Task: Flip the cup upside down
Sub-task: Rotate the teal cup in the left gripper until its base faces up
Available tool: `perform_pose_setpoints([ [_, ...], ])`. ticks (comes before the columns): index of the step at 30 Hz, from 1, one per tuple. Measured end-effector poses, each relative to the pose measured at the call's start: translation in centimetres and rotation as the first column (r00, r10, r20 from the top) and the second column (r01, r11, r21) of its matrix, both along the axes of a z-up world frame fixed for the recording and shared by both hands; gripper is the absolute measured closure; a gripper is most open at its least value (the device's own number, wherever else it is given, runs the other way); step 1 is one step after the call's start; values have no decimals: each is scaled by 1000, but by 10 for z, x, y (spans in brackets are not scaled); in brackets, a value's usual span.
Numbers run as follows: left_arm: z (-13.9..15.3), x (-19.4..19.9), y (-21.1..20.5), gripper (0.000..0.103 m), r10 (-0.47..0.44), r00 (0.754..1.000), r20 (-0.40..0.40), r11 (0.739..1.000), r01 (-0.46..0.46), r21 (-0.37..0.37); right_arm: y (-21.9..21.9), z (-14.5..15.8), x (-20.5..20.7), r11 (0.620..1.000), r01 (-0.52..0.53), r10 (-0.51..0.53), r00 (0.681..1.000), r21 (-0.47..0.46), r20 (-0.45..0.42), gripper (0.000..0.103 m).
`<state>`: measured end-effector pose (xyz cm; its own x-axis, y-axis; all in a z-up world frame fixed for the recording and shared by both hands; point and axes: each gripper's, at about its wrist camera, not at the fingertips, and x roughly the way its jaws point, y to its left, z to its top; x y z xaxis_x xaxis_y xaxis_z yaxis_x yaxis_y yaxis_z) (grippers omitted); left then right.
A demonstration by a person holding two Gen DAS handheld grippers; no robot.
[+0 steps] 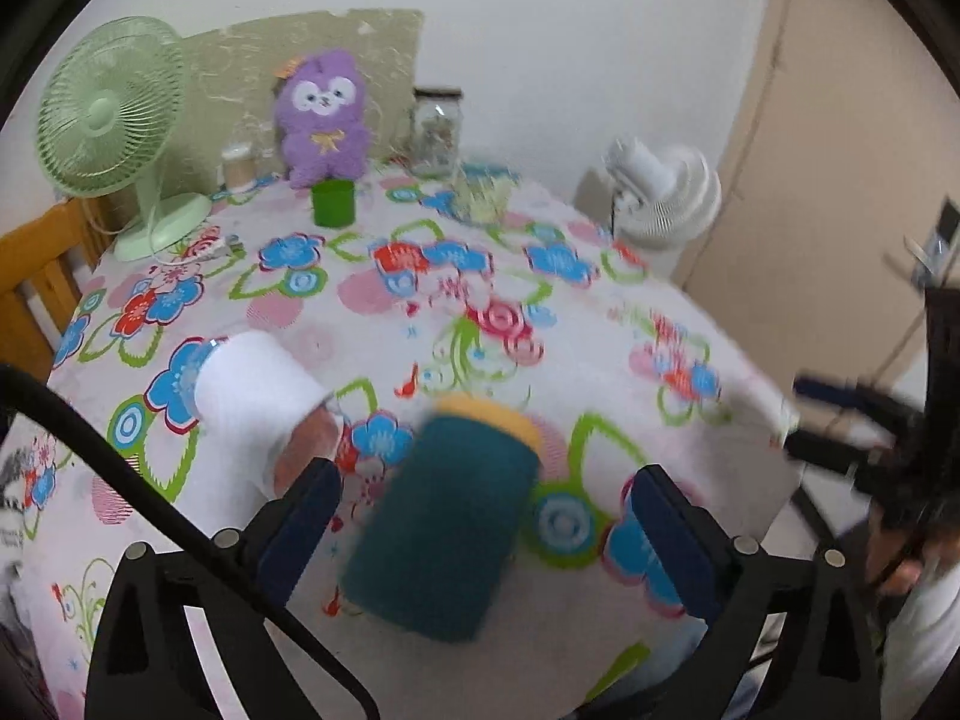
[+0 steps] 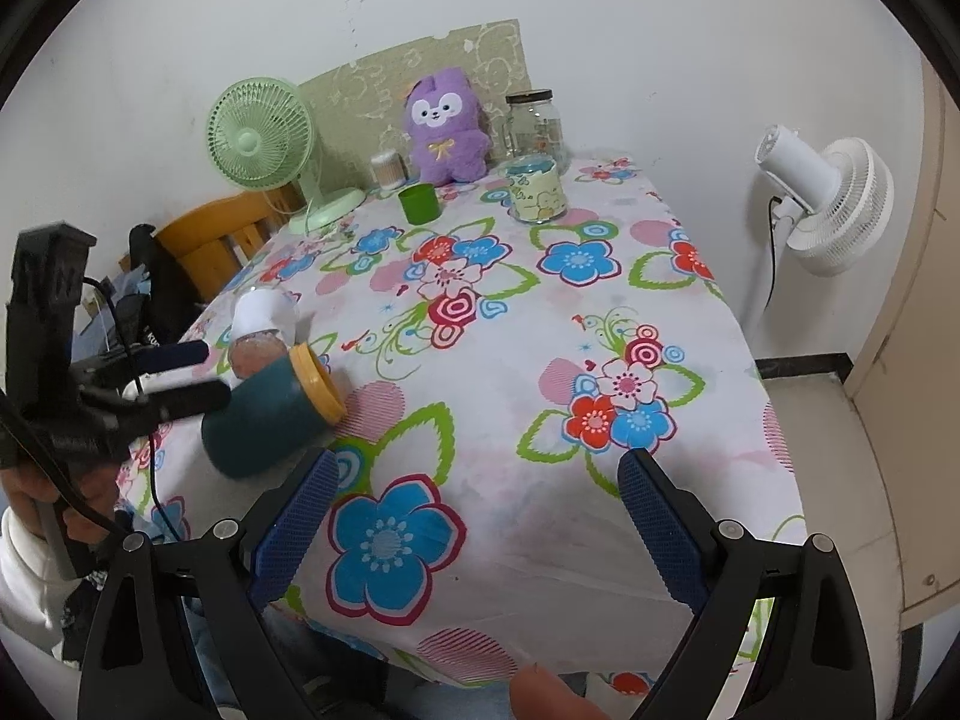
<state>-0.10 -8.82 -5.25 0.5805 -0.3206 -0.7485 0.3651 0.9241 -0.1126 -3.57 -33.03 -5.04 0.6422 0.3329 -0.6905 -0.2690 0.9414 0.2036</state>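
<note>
Teal cup (image 2: 264,414) lies tilted near the tablecloth (image 2: 540,510) edge.

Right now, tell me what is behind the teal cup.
Close behind the teal cup lies a white bottle on the floral tablecloth. Whether they touch is unclear, and the cup hides the cloth under it.

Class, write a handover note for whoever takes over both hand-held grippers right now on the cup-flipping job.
Left hand-held gripper: open, one finger on either side of the teal cup, with gaps on both sides.
Right hand-held gripper: open and empty, over the table's near edge.
Cup: tilted, yellow rim pointing away from the left gripper. It is blurred, so contact with the cloth is unclear.
Done: the cup is only partly tipped.
Left: turn it rim-down and set it on the table.
</note>
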Motion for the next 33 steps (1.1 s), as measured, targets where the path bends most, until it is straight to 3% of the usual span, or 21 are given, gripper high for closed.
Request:
perform_pose_setpoints([
  [2,-9,-2,0,4,-14,1000,-3,999,14,35,5,-2,-2,1000,-7,7,1000,-15,-1,7],
  [7,-23,-5,9,3,-38,999,1,998,38,43,16,-7,-4,999,-26,25,1000,-48,-13,7],
  [13,-40,6,19,4,-9,1000,-22,998,11,65,28,-10,-4,997,-39,38,999,-70,-18,7],
  [16,-46,9,16,14,-37,998,-47,998,40,52,33,-10,-5,996,-46,45,999,-78,-15,7],
  [18,-51,9,12,26,-52,997,-53,996,56,68,36,-10,-5,995,-50,49,999,-88,-15,7],
  [20,-54,11,11,29,-56,996,-67,996,60,66,37,-11,-4,994,-52,51,999,-98,-16,7],
  [26,-51,14,18,30,-49,994,-93,999,51,17,37,-12,-3,994,-50,49,999,-101,-18,7],
  [33,-22,16,19,32,-46,998,-39,999,46,15,37,-11,-4,994,-60,60,998,-94,-9,7],
])
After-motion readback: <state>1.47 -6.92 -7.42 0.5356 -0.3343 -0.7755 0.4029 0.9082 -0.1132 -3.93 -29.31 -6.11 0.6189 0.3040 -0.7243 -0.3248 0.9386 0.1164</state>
